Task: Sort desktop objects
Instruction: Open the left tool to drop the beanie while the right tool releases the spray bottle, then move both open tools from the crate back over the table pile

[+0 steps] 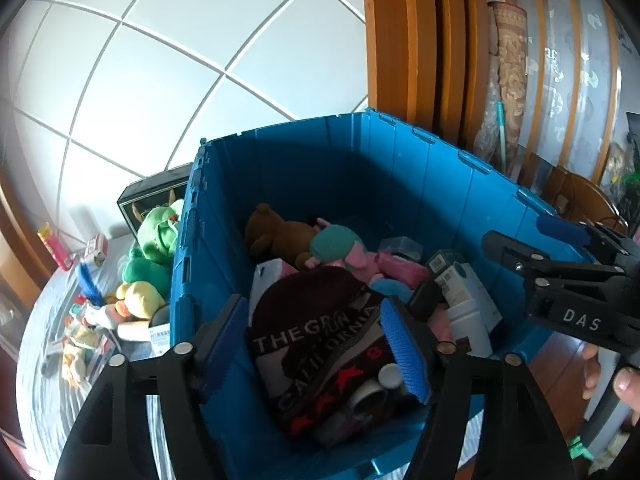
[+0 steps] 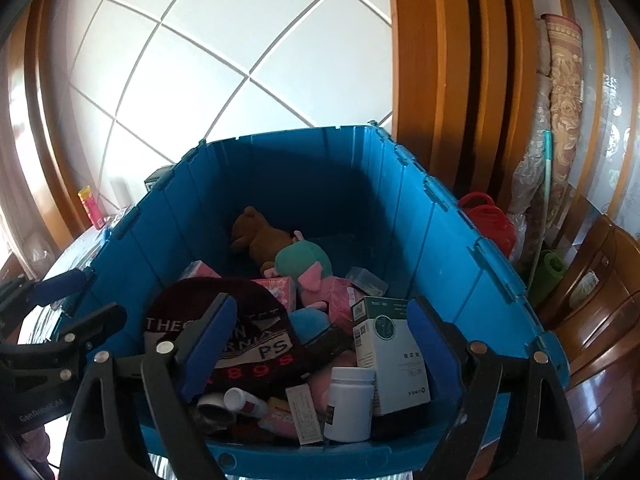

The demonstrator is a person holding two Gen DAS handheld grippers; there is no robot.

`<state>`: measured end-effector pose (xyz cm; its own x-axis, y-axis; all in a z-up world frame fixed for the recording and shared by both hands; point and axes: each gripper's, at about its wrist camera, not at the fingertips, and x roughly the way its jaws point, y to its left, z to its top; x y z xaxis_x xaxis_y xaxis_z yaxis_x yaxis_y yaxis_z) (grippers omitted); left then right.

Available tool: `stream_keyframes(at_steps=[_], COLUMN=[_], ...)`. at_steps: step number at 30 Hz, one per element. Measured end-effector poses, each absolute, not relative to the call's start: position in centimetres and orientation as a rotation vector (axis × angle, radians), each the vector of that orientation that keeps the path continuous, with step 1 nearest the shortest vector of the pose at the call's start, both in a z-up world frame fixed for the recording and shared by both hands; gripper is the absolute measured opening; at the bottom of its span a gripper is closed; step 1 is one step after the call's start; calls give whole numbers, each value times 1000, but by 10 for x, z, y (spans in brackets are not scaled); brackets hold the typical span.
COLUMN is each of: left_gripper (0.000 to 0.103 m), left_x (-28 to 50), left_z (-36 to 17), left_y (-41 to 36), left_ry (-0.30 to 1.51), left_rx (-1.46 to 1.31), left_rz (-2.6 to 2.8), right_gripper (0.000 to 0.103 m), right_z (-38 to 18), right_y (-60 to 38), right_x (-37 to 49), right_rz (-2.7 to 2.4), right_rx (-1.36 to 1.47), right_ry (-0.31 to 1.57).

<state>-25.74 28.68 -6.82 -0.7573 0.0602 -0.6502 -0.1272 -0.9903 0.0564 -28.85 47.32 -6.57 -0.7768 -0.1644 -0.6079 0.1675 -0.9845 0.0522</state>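
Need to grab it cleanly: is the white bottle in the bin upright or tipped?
Upright: the white bottle stands cap-up beside the green-white box.

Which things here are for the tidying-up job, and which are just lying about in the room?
For the job:
- blue crate
- brown teddy inside it
- dark cap inside it
- white bottle inside it
- green plush toys on the table, outside the crate
- left tool and right tool, both open

Just lying about:
- rolled rug
- red bag
- wooden door frame

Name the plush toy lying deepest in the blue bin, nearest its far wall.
The brown teddy bear. It lies nearest the blue bin's far wall; the teal-headed pink plush and blue plush lie nearer the cameras.
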Motion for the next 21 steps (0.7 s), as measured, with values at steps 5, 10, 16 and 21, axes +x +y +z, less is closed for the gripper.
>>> stream_keyframes(at_steps=[5, 10, 16, 21], left_gripper=[81, 82, 87, 88], left_x=[-250, -245, -237, -228], left_z=[-65, -63, -62, -60], left_y=[282, 279, 279, 279], left_ry=[135, 123, 121, 138], left_rx=[-1022, -1016, -992, -974], left_rz=[2863, 2854, 2837, 2833], right_gripper=[103, 103, 103, 103], right_z=[-63, -62, -60, -59], right_y=[475, 475, 471, 473], right_x=[-281, -272, -261, -253], right_rz=[-2845, -2864, -2890, -2908], right_rx=[961, 965, 961, 961], right_ry=[28, 31, 82, 71])
